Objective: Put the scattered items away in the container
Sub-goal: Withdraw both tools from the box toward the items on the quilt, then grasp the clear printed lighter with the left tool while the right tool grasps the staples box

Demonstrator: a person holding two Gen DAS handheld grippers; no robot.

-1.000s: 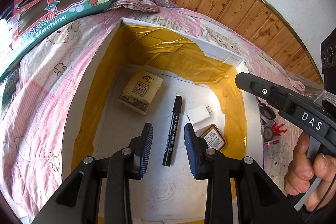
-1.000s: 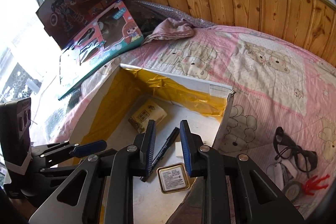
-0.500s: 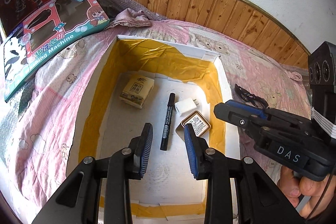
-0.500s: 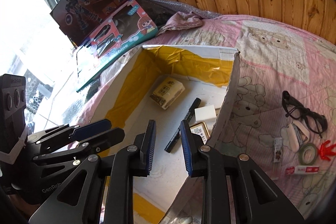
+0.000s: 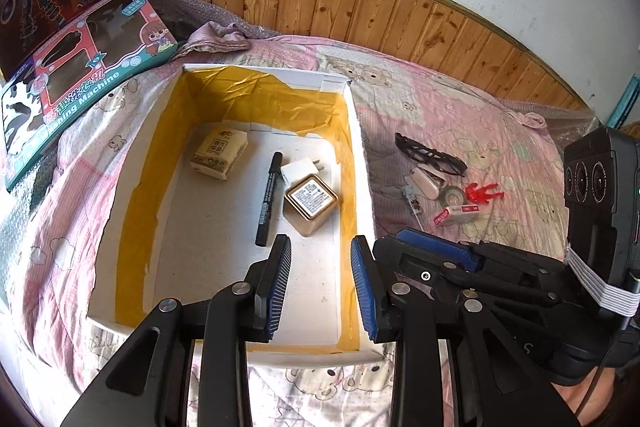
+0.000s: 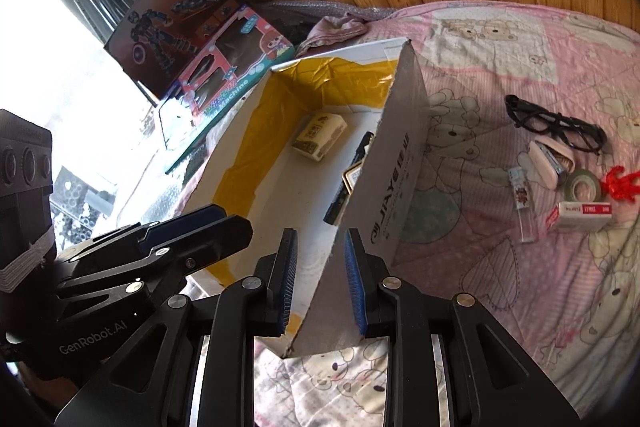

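Well right of the right claw (image 6: 320, 279), glasses (image 6: 556, 125) lie.

**Bright daylight, blown-out window, heavy fisheye curve**

Daylight floods in from a window (image 6: 52, 75) at nine o'clock in the right wrist view, washed out to pure white. The bedspread (image 5: 460, 115) is evenly lit and sharp. Both views bend strongly toward the edges, curving the wood panelling (image 5: 360, 11), with black corners all round.

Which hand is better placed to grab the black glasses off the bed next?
Right, probably. The right tongs are open and empty at the box wall nearest the glasses; the left tongs hang over the box.
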